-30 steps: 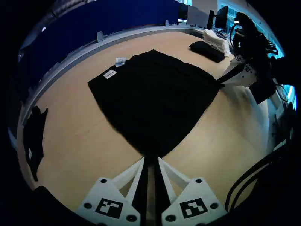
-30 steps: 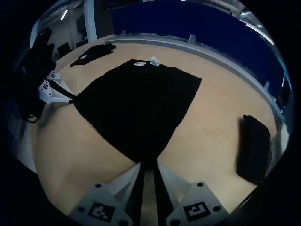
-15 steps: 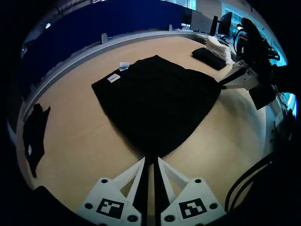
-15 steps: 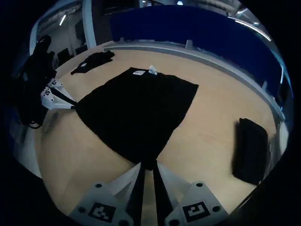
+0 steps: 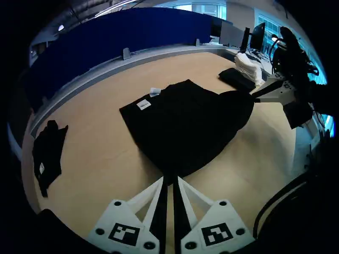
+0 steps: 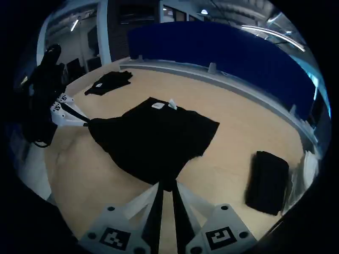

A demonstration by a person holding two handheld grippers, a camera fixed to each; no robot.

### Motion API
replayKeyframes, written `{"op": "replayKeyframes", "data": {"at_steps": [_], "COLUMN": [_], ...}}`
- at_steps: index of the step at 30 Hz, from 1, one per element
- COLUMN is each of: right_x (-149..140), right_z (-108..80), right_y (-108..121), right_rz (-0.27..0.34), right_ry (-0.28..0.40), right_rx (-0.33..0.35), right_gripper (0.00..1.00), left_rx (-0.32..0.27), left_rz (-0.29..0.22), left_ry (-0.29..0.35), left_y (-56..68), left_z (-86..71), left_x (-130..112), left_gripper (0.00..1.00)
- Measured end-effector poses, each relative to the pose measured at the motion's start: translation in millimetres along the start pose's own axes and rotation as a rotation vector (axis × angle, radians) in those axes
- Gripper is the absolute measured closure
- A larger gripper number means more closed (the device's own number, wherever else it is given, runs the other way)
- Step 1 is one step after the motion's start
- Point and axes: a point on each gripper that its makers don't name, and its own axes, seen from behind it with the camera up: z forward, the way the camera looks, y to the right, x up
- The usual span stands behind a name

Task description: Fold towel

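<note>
While the left gripper (image 5: 170,178) and right gripper (image 6: 167,183) each pinch a corner of the towel (image 5: 186,114), it spreads ahead of the fingers | step: first fold | next: carry both corners forward together.

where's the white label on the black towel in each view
left gripper view: the white label sits near the far left corner of the black towel, left of centre and above the middle.
right gripper view: the white label sits at the towel's far edge, just left of centre, in the upper half.
shared landmark: the blue partition stands beyond the label in both.
</note>
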Motion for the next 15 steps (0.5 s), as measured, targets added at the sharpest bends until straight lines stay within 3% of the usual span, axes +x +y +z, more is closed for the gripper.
{"op": "replayKeyframes", "data": {"at_steps": [15], "right_x": [29], "right_z": [-54.5], "right_y": [-17], "right_rz": [0.011], "right_ry": [0.046], "right_rx": [0.012], "right_gripper": [0.86], "left_rx": [0.008], "left_rz": [-0.052], "left_ry": [0.042], "left_y": [10.1], "left_z": [-54.5], "left_x": [29], "left_gripper": [0.92]}}
